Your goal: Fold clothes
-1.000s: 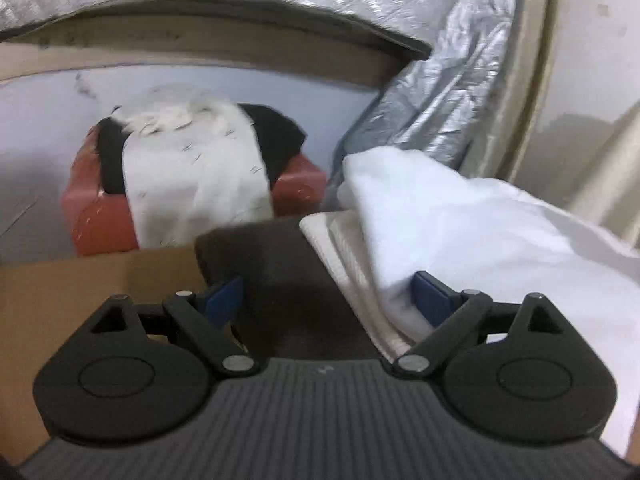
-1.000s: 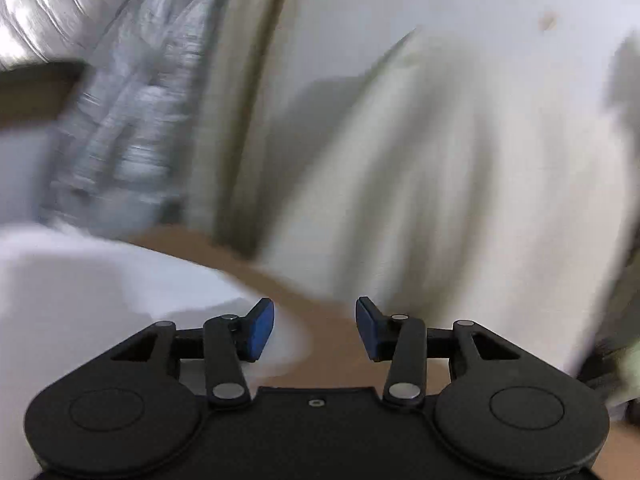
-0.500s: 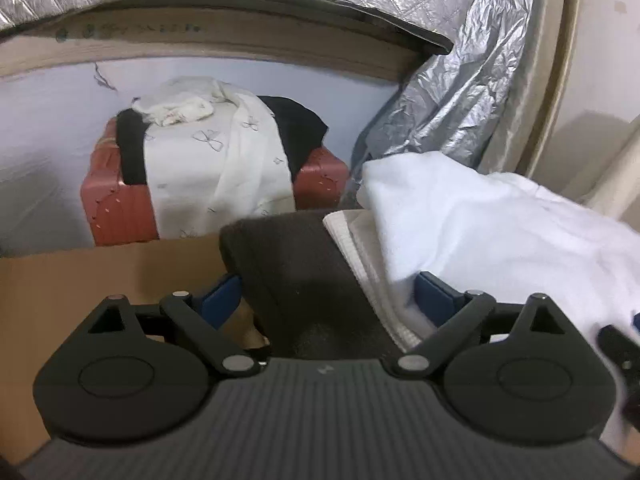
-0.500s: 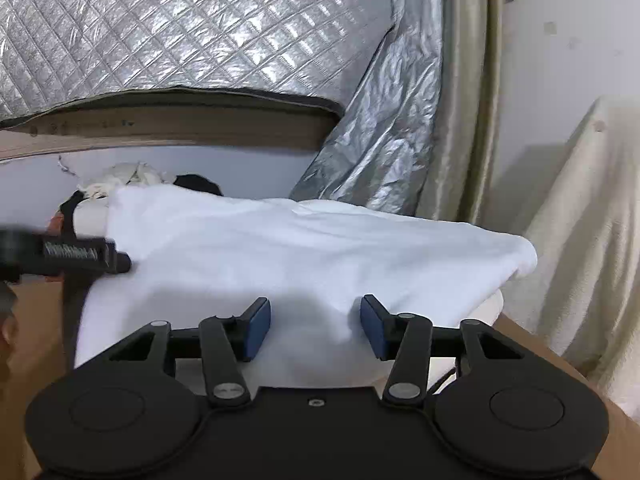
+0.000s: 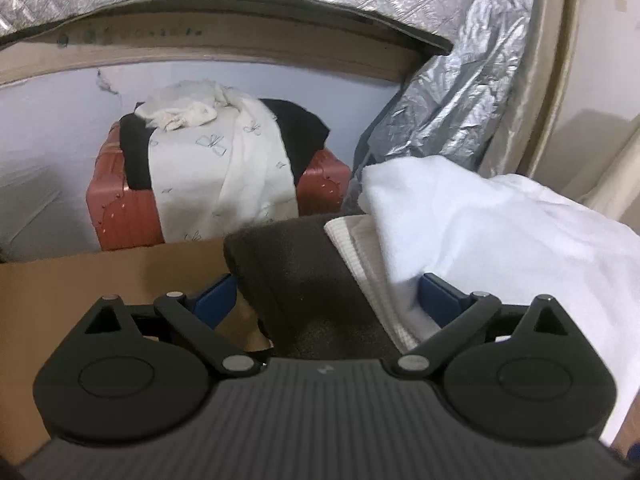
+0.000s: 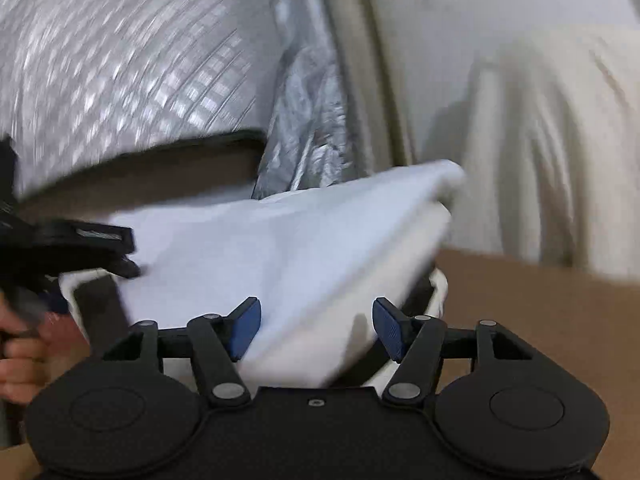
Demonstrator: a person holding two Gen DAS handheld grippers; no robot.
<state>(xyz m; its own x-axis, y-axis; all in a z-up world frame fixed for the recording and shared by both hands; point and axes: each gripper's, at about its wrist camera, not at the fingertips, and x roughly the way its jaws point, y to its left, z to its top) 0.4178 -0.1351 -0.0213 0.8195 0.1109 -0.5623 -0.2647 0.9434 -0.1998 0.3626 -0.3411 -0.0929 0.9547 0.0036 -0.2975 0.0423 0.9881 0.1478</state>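
Left wrist view: left hand-held gripper (image 5: 326, 296) spread wide, blue pads straddling a stack of clothes on the brown counter (image 5: 100, 280). Dark grey garment (image 5: 304, 280) lowest and nearest the left pad, ribbed cream cloth (image 5: 360, 252) over its right part, white garment (image 5: 500, 240) heaped on top and spilling right, covering most of the right pad. Nothing pinched; pads well apart with the stack's edge between them. Behind the counter, a red suitcase (image 5: 120, 208) draped with a patterned white cloth (image 5: 224, 168) and black fabric (image 5: 296, 136), silver quilted sheeting (image 5: 440, 92) to the right.

Right wrist view, blurred by motion: right hand-held gripper (image 6: 316, 328) also spread wide, a fold of the white garment (image 6: 280, 248) lying between the pads, touching or nearly touching the left one, not clamped. Left hand-held gripper (image 6: 80, 244) seen at the far left edge of the same stack, with a bare hand (image 6: 24, 356) below it. Cream draped cloth (image 6: 540, 140) beyond the counter (image 6: 540, 320) to the right.

Likely step: taking hold of the white garment at both sides before folding or straightening it on the stack. Next move, as a guess: closing both pairs of pads on the top layer alone, shallow enough to leave the ribbed and dark pieces beneath undisturbed, then lifting evenly so the cloth neither sags nor drags the stack sideways.
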